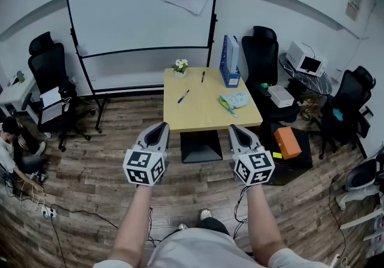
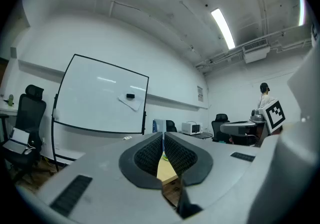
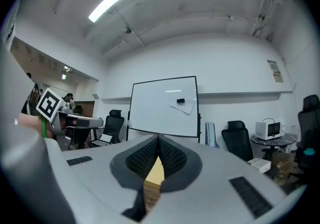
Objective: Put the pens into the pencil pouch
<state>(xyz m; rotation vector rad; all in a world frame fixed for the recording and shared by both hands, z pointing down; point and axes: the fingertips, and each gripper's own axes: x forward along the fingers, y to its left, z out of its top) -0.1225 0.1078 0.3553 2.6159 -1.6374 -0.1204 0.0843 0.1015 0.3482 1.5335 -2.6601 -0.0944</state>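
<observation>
Pens lie apart on the pale wooden surface (image 1: 204,114): a blue pen (image 1: 183,96) rests slantwise on its left-middle part, and a dark pen (image 1: 203,76) lies closer to its far edge, near the middle. The pencil pouch (image 1: 233,101), light blue-green with a touch of yellow, sits crumpled on the right half of the surface, just inside its right edge and well apart from both pens; whether its mouth is open cannot be told. At the far edge of the surface stand a small pot of white flowers (image 1: 180,68), toward the left, and an upright blue file holder (image 1: 230,60), at the right corner. Both tools are off the surface, held level over the wooden floor (image 1: 90,171) short of its near edge and pointing toward it. The left tool (image 1: 160,125) (image 2: 163,139) has its ribbed pads pressed together with nothing between them; only a sliver of the surface's wood shows through the gap below the tips. The right tool (image 1: 235,128) (image 3: 158,140) is likewise closed tight and empty. Beyond the far edge of the surface stands a whiteboard (image 1: 141,6).
</observation>
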